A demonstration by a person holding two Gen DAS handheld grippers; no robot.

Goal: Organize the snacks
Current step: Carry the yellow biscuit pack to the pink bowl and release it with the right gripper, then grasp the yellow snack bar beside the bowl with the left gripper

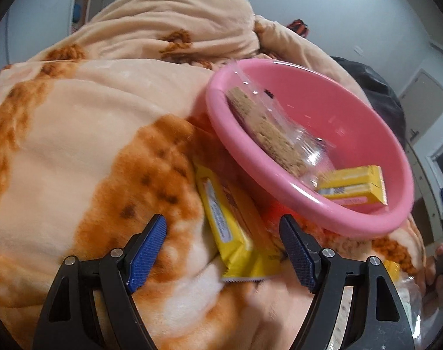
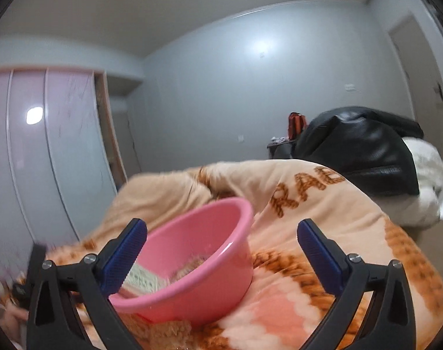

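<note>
Both tongs wide open, empty: left gripper (image 1: pixel 223 233) over yellow packet (image 1: pixel 230 221) beside pink bowl (image 1: pixel 279 157); right gripper (image 2: pixel 221 242) idle. Light, crinkly, slippery; best pinched across its width.

I count one pink plastic basin (image 1: pixel 282 87) on one peach and orange plush blanket (image 1: pixel 84 116). Inside the basin I count one clear-wrapped brown biscuit bar (image 1: pixel 268 134) and one yellow snack box (image 1: pixel 352 186); beside it on the blanket I count one yellow snack packet (image 1: pixel 236 230). Beyond that I count one black leather jacket (image 2: pixel 364 148) and two grippers, left (image 1: pixel 223 234) and right (image 2: pixel 221 236).
</note>
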